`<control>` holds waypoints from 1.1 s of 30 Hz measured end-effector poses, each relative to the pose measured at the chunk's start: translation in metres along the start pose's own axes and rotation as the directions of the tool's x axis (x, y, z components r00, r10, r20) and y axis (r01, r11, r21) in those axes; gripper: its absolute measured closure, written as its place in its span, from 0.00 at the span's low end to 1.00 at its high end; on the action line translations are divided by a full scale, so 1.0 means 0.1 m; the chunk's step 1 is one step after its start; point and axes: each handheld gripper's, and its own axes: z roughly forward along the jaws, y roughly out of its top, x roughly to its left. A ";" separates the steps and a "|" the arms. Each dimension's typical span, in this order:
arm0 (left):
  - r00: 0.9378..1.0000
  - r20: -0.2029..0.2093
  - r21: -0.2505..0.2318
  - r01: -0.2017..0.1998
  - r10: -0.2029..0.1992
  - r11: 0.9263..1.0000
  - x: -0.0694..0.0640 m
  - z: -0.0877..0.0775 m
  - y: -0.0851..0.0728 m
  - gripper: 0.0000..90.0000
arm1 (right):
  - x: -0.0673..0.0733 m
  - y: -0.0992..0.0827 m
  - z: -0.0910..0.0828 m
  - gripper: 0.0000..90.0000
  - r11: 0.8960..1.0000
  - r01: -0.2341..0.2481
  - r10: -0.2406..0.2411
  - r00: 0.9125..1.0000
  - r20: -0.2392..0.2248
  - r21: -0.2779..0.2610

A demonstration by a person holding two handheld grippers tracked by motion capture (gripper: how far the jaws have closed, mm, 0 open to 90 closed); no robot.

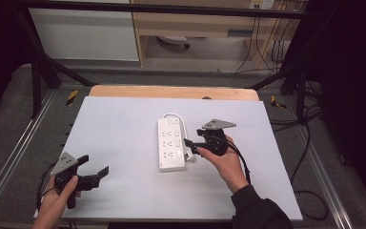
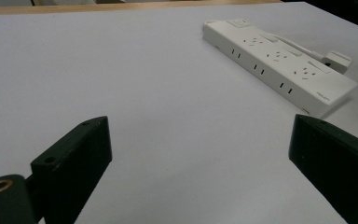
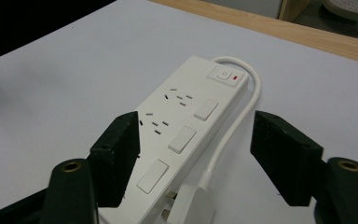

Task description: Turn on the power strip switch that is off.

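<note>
**Ana:** Right gripper first, from the high view: a black two-jaw tool with a grey three-cornered plate on top, held in the person's right hand at about four o'clock of the table's middle. Its jaws point toward nine o'clock, straight at the long side of the white plastic power strip.

**Ben:** And the strip itself?

**Ana:** It lies flat near the middle of the white rectangular tabletop, long axis running twelve to six, with its white cable looping out at the twelve o'clock end. The left gripper sits far off at about seven o'clock, in the left hand, jaws spread and nothing between them.

**Ben:** What about the left gripper view?

**Ana:** Both black jaws stand wide apart over bare tabletop. The power strip lies at about one o'clock, well apart from them, and its white plug rests beside its far side.

**Ben:** Then the right gripper view.

**Ana:** The jaws are partly apart, not pressing on anything. The power strip runs from between them up toward twelve o'clock, its red-lit switch at the far end. The cable curves down its right side to the plug, which lies at six o'clock, low between the jaws. I cannot tell whether either pad touches the strip.
</note>
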 end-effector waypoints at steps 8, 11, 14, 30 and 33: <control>1.000 0.001 0.002 0.002 -0.002 1.000 0.00 0.00 0.00 0.07 | 0.03 -0.03 0.09 0.50 1.000 -0.016 0.016 1.000 0.001 0.003; 1.000 0.001 0.001 0.007 -0.007 1.000 0.01 0.00 0.00 0.07 | 0.06 -0.06 0.15 0.58 1.000 -0.017 0.017 1.000 -0.010 0.011; 1.000 0.003 0.003 0.000 0.000 1.000 0.00 0.01 0.00 0.07 | 0.10 -0.09 0.19 0.62 1.000 -0.005 0.005 1.000 -0.020 0.007; 1.000 0.000 -0.001 0.003 -0.003 1.000 0.01 0.00 -0.01 0.07 | 0.15 -0.24 0.29 0.79 1.000 -0.014 0.014 0.999 -0.038 0.014; 1.000 0.001 0.000 0.003 -0.003 1.000 0.01 0.00 -0.01 0.07 | 0.15 -0.28 0.31 0.80 1.000 -0.021 0.022 0.999 -0.033 0.023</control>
